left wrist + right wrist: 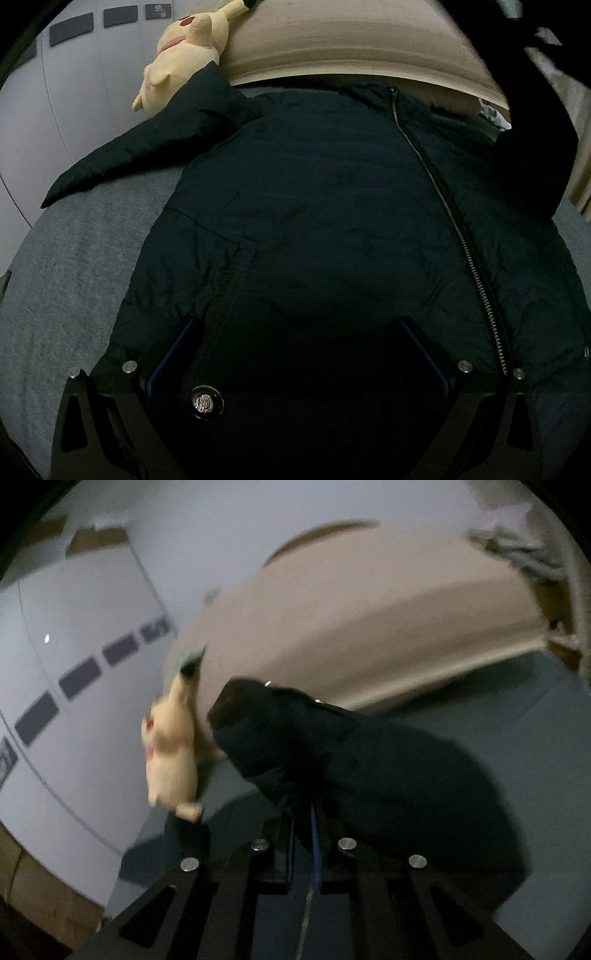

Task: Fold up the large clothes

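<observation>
A dark navy padded jacket [332, 221] lies front up on a grey bed [74, 277], with its zipper [461, 240] closed. One sleeve [140, 147] stretches out to the left. My left gripper [297, 350] sits low over the jacket's hem, its blue-padded fingers [177, 354] wide apart and open, with fabric and a snap button [206, 401] between them. In the blurred right wrist view, my right gripper [304, 812] is shut on the other sleeve [295, 731] and holds it up off the bed [535, 738]. That raised sleeve [535, 129] shows as a dark shape at the left wrist view's right edge.
A yellow plush toy [184, 55] lies at the bed's head beside the outstretched sleeve, and it also shows left of the lifted sleeve as the plush toy [170, 746]. A beige pillow [332, 37] runs across the head. A white wall panel with dark rectangles [74, 627] stands on the left.
</observation>
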A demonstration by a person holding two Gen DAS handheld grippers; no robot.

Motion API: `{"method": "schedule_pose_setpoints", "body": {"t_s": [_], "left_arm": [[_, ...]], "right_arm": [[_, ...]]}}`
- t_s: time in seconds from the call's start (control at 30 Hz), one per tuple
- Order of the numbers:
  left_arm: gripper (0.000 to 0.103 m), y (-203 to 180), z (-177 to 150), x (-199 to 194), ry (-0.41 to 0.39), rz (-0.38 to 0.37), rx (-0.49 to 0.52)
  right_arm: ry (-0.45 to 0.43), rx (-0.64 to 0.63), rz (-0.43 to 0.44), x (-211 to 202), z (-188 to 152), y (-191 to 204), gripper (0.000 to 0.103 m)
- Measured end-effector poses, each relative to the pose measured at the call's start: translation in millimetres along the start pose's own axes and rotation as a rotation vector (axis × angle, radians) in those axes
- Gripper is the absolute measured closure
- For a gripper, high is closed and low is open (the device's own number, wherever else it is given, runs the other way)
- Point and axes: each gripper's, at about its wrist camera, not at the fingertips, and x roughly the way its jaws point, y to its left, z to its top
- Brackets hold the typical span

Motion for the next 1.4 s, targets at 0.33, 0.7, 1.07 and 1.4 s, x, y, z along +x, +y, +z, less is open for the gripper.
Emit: {"method": "schedule_pose_setpoints", "body": {"t_s": [0.33, 0.7, 1.07, 1.4], "left_arm": [[0.0, 0, 0, 0, 0.0, 0.0, -0.001], [0.0, 1, 4, 0, 0.014, 0.001, 0.0], [0.0, 14, 109, -40, 0.025, -0.379, -0.213], [0.001, -10, 168, 71, 0.199, -0.433, -0.38]], "right_arm": [[0.272, -0.131, -0.077, 106, -77, 40, 0.073], [0.214, -0.145, 0.065, 62, -74, 37, 0.003], [0.007, 0.197, -0.063, -50, -105, -153, 0.003], [-0.046, 0.39, -0.165, -80, -171, -267, 0.003]]}}
